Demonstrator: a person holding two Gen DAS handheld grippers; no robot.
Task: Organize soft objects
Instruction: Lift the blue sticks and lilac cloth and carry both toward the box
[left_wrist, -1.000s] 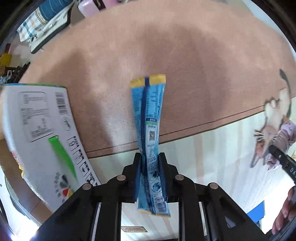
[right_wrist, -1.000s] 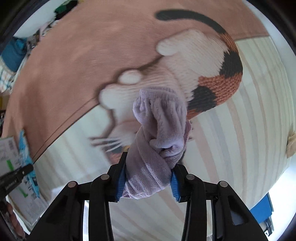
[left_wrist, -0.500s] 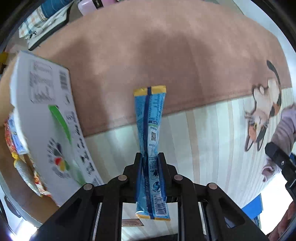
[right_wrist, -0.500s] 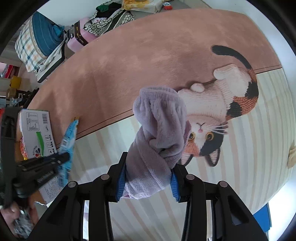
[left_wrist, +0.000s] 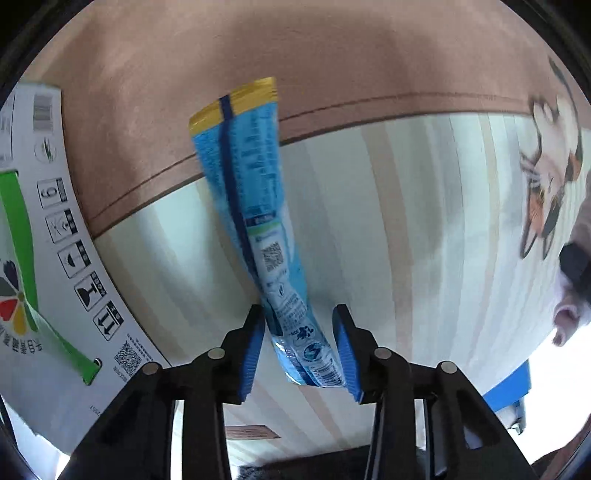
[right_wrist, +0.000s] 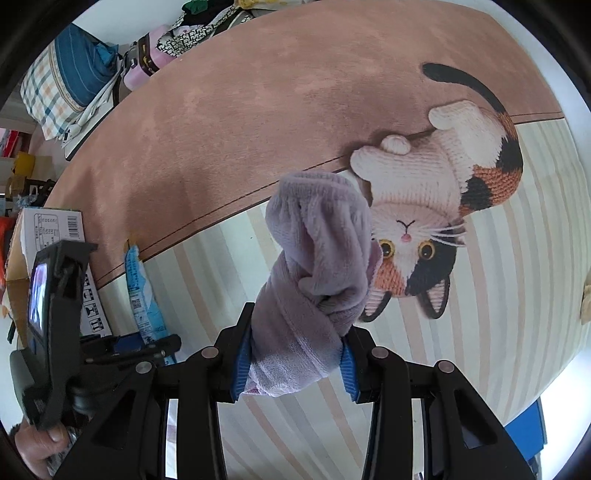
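Observation:
My left gripper (left_wrist: 298, 332) is open, and a long blue packet with a yellow end (left_wrist: 258, 221) lies loose and tilted between its jaws on the striped part of the rug. The packet also shows in the right wrist view (right_wrist: 142, 295) beside the left gripper's body (right_wrist: 55, 325). My right gripper (right_wrist: 295, 354) is shut on a rolled lilac fleece cloth (right_wrist: 317, 280) and holds it above the rug next to the cat picture (right_wrist: 436, 206).
A white cardboard box with a green stripe (left_wrist: 44, 258) stands at the left, close to the packet; it also shows in the right wrist view (right_wrist: 55, 225). Bags and folded fabric (right_wrist: 74, 81) sit beyond the rug's far edge. A blue object (left_wrist: 509, 391) lies at the lower right.
My left gripper's jaws have opened and the blue packet now tilts loose between them. My left gripper has dropped closer to the rug. My right gripper keeps hold of the lilac cloth.

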